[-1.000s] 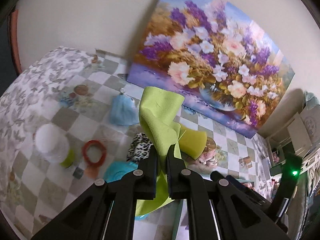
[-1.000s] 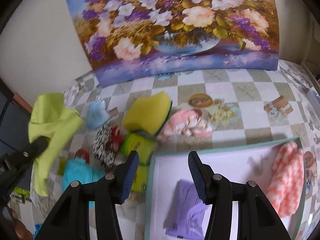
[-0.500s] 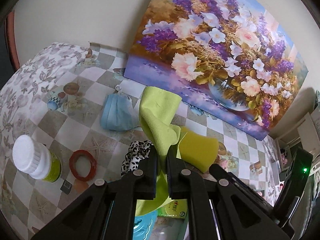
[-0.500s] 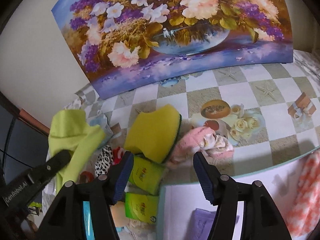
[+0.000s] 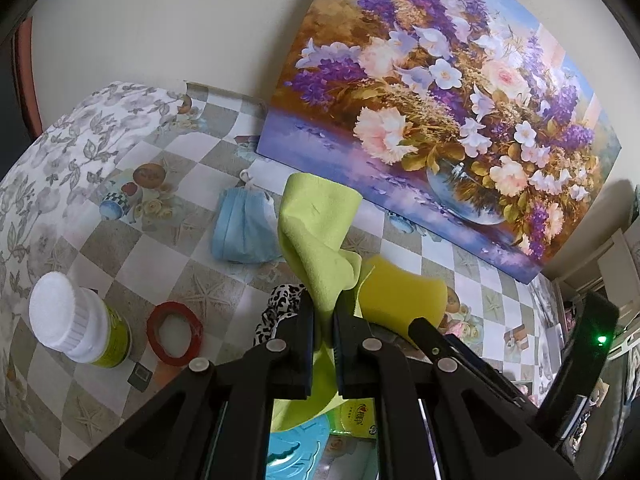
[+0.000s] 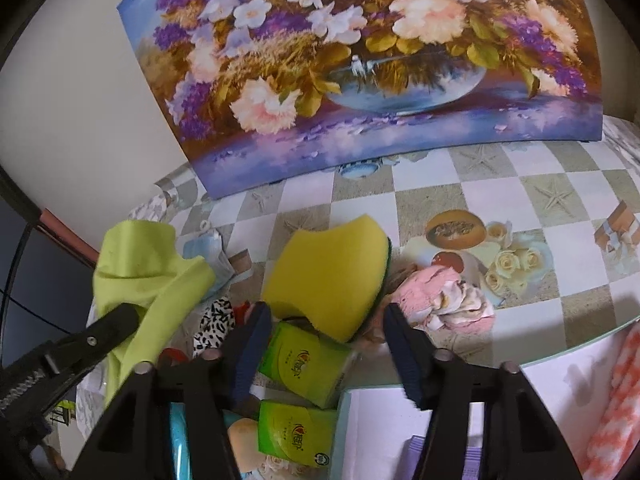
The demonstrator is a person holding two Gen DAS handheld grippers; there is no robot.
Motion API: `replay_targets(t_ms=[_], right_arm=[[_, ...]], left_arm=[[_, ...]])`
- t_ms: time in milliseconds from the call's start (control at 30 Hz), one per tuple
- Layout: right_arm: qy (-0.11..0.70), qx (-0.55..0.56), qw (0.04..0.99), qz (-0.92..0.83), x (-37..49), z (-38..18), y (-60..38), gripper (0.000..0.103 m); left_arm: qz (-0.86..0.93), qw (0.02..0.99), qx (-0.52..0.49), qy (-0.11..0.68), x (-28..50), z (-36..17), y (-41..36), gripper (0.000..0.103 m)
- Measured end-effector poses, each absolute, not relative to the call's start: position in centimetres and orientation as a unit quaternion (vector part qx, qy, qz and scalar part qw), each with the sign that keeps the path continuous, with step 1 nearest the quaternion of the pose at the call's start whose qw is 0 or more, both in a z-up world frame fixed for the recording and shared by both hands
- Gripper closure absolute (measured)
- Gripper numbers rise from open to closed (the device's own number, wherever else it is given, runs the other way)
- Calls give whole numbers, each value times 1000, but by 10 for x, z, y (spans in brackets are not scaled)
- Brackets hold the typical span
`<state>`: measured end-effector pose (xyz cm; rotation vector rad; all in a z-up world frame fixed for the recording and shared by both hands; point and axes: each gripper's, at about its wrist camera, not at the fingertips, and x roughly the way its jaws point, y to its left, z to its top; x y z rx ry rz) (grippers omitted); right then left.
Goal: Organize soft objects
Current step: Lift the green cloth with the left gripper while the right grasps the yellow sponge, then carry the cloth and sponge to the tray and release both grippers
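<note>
Cream wall (image 5: 160, 20); flower painting (image 6: 360, 60) leaning; checkered tablecloth (image 6: 520, 184).

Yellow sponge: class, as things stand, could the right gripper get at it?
Probably yes. The right gripper, jaws just closing but not yet pressing, frames the yellow sponge with nothing between. The left gripper, shut on the green cloth, stays aside.

A flower painting (image 5: 436, 120) leans against the wall behind a white-capped bottle (image 5: 76, 330), red tape ring (image 5: 174, 334) and green tissue packs (image 6: 306, 362).
</note>
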<state>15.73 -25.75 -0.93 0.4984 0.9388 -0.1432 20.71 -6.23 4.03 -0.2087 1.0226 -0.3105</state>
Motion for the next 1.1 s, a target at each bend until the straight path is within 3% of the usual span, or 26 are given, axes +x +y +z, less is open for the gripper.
replay_targets(t_ms=[133,233,600,1100], right_arm=[[448,245,856,-77,158,-18,-259,80],[443,262,854,-74,155,-20,-264,86],[409,263,872,-52,146,13,-263,88],[357,255,890,-121,76,106,-304,89]], left_arm=[[-148,856,-101,486,207,41,-61,95],[-150,854,-102,487,207,42,-62,95],[-164,859,-101,475,201,58,-64,95],[-203,869,-76,444,160,114,-81,95]])
